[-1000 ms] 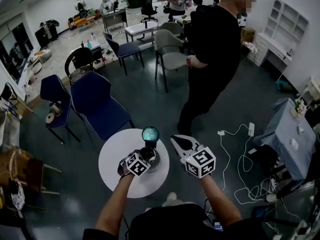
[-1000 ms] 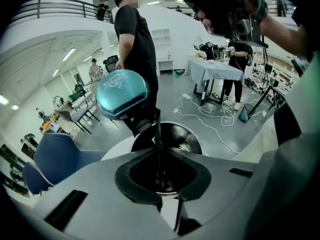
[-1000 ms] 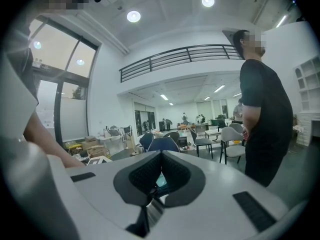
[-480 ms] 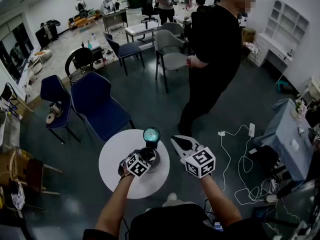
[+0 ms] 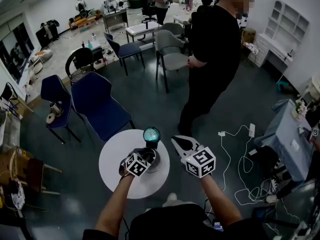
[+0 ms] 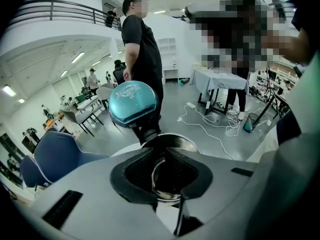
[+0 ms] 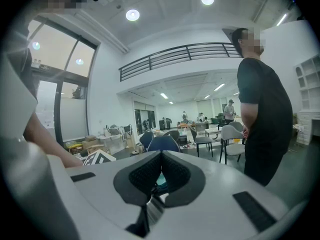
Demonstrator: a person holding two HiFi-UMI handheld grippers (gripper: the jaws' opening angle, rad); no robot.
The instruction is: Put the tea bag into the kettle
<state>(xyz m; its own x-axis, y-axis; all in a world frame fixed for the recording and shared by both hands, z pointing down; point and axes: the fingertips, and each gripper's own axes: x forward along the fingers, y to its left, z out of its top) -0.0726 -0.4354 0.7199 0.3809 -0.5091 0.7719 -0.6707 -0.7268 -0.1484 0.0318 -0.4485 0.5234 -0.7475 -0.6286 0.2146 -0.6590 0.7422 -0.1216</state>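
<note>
White round table (image 5: 112, 159) under kettle (image 6: 175, 139); left gripper view alone shows left gripper (image 6: 161, 151) clamping it; right gripper (image 7: 161, 156) closed alongside.

- Round white table (image 5: 112, 170), on dark floor.
- Blue chair (image 5: 102, 109) just beyond the table, seat turned toward it.
- Second blue chair (image 5: 54, 91) further left, small objects on its seat.
- Grey chair (image 5: 169, 46) further back, beside a dark blue chair (image 5: 124, 49).
- Standing person in black (image 5: 212, 39), side-on, beyond the table to the right.
- White cables (image 5: 235, 134) and a power strip (image 5: 251, 129) loose on the floor at right.
- Cloth-covered table (image 5: 287, 134) at the right edge.
- White shelving (image 5: 287, 19) against the far right wall.
</note>
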